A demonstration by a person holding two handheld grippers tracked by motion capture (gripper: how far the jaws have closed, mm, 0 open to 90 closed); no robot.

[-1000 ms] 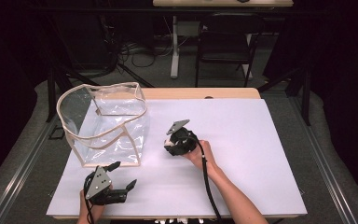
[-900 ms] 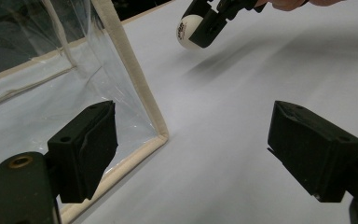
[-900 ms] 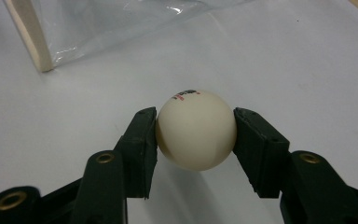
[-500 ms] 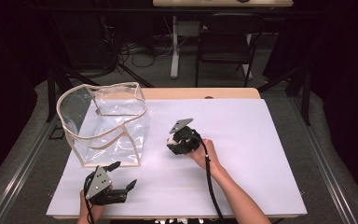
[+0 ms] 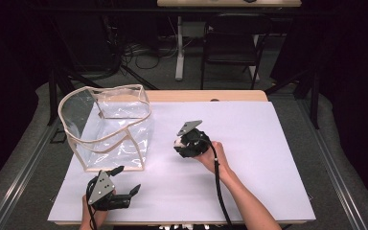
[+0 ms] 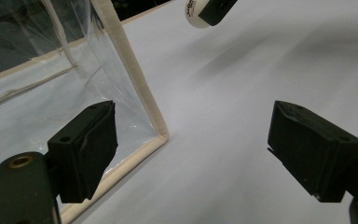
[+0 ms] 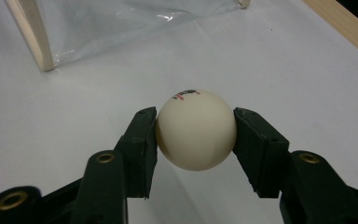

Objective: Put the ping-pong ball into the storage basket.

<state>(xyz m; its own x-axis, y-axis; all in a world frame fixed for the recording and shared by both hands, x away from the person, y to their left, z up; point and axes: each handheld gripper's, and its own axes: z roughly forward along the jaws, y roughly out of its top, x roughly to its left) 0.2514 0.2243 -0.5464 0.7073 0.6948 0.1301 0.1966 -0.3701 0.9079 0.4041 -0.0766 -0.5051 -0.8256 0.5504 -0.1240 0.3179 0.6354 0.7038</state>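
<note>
A wide white table (image 5: 268,143) carries a clear plastic box with cream fabric edging (image 5: 106,125), open at the top, standing at its far left. The left gripper (image 5: 124,184) rests near the table's front edge, just before the box, its jaws apart and empty. The right gripper (image 5: 178,143) hovers mid-table, jaws clamped on a small cream-white ball with printed lettering (image 7: 196,129). The ball appears to be in carry; likely next, lift it over the box's rim and release.

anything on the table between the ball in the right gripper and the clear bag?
No. In the high view, bare white table separates the ball, held in the right gripper, from the clear bag.
</note>
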